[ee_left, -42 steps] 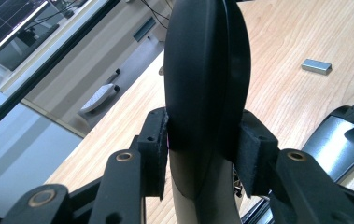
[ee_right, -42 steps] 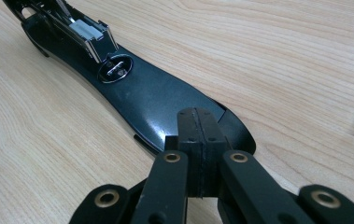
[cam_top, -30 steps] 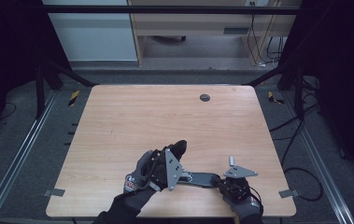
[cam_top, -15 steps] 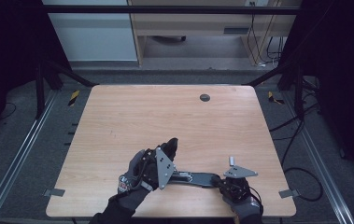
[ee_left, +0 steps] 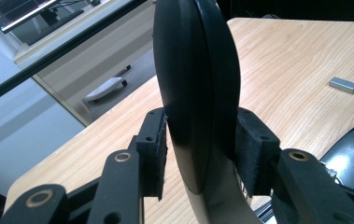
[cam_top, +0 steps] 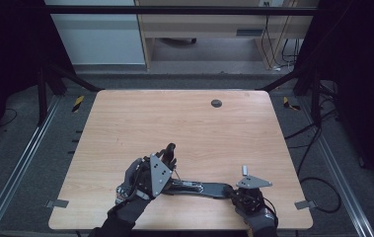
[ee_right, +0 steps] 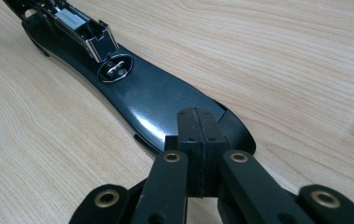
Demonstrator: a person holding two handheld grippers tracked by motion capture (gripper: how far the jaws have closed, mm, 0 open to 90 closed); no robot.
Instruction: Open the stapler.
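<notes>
1. Two grippers work at the table's point(cam_top: 125, 123) six o'clock edge: left gripper point(ee_left: 201, 149) clamps the black cover point(ee_left: 195, 93), jaws just easing slightly.
2. Lifted cover has drifted toward seven o'clock; separation looks underway.
3. Right gripper point(ee_right: 197, 140), jaws pressed together, pins the black base point(ee_right: 151, 98).

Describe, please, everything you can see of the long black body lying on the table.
The black body is long, flat, glossy and plastic-looking, tapering to a rounded end. It lies on the wooden table near the front edge. One end carries an open metal housing and an oval recess with contacts. The right gripper, jaws shut, presses its rounded end.
</notes>
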